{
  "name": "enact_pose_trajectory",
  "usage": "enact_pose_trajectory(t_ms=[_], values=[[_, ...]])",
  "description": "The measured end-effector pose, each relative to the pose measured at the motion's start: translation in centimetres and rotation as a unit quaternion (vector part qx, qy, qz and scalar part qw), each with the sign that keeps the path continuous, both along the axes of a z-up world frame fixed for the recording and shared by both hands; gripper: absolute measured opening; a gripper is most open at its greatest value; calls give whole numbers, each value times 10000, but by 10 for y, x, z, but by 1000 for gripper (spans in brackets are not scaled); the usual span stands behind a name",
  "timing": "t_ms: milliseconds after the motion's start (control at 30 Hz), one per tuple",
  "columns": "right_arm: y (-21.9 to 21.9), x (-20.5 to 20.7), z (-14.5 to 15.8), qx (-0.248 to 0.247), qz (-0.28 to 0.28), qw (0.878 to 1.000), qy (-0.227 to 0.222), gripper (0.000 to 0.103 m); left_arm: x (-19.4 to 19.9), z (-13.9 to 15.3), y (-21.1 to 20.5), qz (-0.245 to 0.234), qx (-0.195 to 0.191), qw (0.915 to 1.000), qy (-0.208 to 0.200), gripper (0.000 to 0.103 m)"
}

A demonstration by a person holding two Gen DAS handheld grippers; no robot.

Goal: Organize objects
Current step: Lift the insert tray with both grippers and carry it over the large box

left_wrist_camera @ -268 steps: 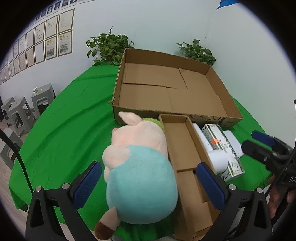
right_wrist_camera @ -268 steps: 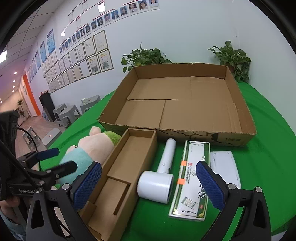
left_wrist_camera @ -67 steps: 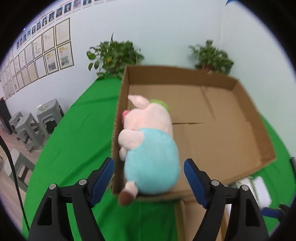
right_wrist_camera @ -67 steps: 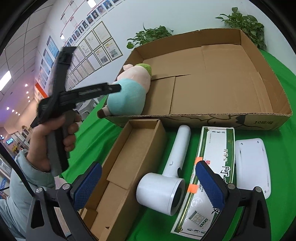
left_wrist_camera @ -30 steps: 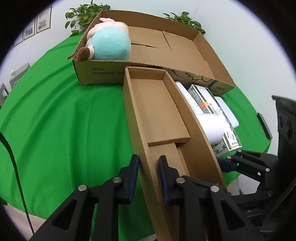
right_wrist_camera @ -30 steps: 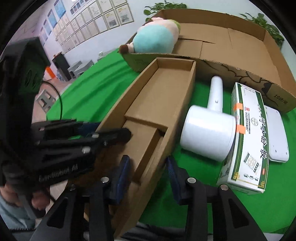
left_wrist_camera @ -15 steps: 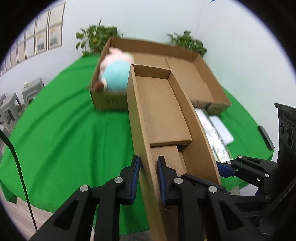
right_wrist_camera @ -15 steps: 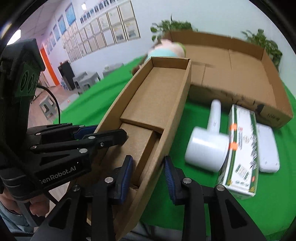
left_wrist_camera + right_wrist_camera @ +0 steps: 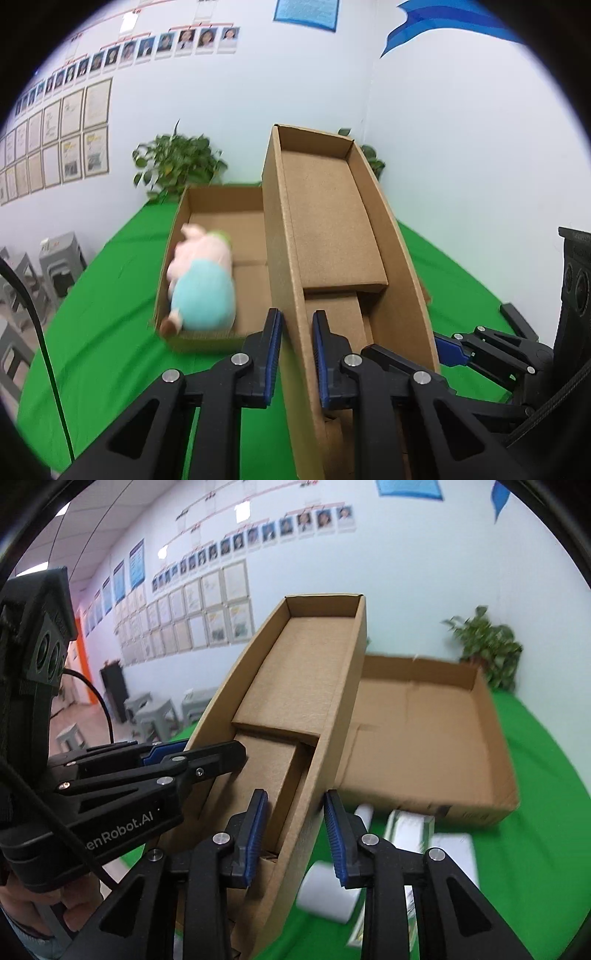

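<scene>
Both grippers hold a long narrow open cardboard box [image 9: 332, 236], lifted off the table and tilted up. My left gripper [image 9: 297, 354] is shut on its left wall. My right gripper [image 9: 295, 834] is shut on its right wall [image 9: 332, 738]. The left gripper also shows in the right wrist view [image 9: 207, 757], and the right gripper in the left wrist view [image 9: 465, 350]. The large shallow cardboard box [image 9: 218, 206] lies beyond on the green table, with a pink and teal plush pig [image 9: 201, 284] lying along its left side. The big box's right half [image 9: 436, 738] is bare.
A white hair dryer [image 9: 328, 893], a green-and-white carton [image 9: 410, 834] and a flat white item [image 9: 452, 853] lie on the green cloth in front of the big box. Potted plants [image 9: 177, 162] stand by the wall. Grey stools [image 9: 59, 262] stand left of the table.
The narrow box has been lifted higher and tilted up, its far end now above the big box's near edge. Both grippers stay clamped on its walls.
</scene>
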State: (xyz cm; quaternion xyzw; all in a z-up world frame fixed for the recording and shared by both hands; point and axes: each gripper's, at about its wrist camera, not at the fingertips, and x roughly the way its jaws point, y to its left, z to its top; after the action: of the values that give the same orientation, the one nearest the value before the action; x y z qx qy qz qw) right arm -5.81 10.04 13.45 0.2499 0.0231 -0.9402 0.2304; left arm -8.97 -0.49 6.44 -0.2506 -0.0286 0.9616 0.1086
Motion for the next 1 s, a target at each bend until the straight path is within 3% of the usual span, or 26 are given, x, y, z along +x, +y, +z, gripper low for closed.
enact_pose_trajectory(t_ms=[433, 800, 1000], values=[[25, -57, 73, -88, -471, 9966, 672, 27, -59, 43, 16, -193, -6, 9982, 569, 15], [17, -154, 119, -103, -383, 9968, 687, 27, -120, 73, 4, -158, 7, 9979, 628, 15], [-3, -194, 116, -16, -391, 9980, 497, 27, -148, 64, -4, -126, 42, 9991, 405, 15]])
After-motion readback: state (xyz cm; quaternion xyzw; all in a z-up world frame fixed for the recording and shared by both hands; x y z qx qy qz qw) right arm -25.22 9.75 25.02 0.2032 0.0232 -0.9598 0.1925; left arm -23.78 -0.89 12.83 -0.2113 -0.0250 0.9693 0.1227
